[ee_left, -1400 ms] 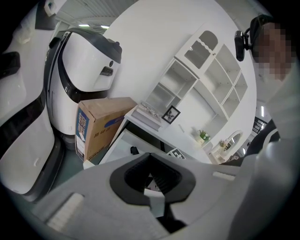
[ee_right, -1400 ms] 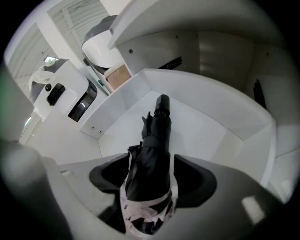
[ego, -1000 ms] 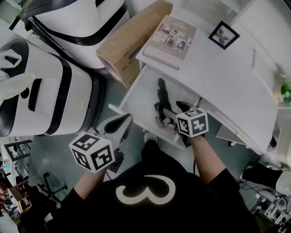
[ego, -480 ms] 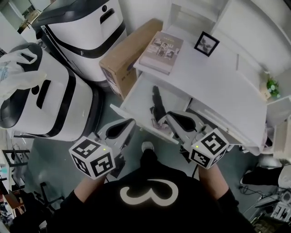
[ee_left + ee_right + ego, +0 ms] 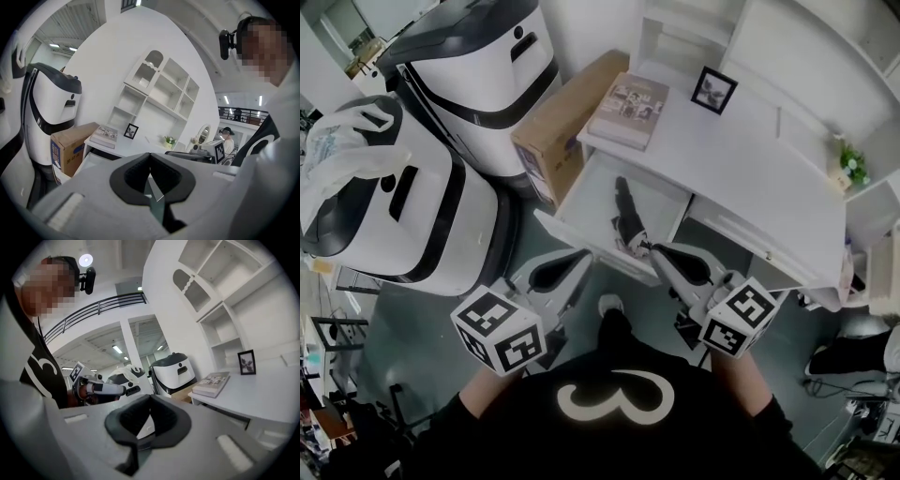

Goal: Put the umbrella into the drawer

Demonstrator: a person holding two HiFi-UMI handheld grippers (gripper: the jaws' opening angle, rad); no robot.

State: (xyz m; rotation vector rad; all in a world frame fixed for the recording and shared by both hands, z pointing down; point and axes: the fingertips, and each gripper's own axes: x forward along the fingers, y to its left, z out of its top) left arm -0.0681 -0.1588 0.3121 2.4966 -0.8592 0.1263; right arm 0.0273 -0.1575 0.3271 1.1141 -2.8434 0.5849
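The dark folded umbrella (image 5: 624, 219) lies lengthwise in the open white drawer (image 5: 584, 237) under the desk (image 5: 741, 159). Neither gripper touches it. My right gripper (image 5: 660, 252) hovers just in front of the drawer's front wall, near the umbrella's closer end; its jaws are shut and empty, meeting at the tips in the right gripper view (image 5: 150, 397). My left gripper (image 5: 580, 256) hangs left of the drawer's front corner. In the left gripper view its jaws (image 5: 150, 156) meet with nothing between them.
A cardboard box (image 5: 567, 122) stands left of the desk beside two large white-and-black machines (image 5: 478, 66) (image 5: 394, 216). On the desk lie a book (image 5: 628, 97), a picture frame (image 5: 713, 88) and a small plant (image 5: 848, 167). White shelving rises behind.
My right gripper came up out of the drawer, away from the umbrella, and shut empty. The umbrella stays in the drawer. My left gripper rose slightly toward the drawer's corner.
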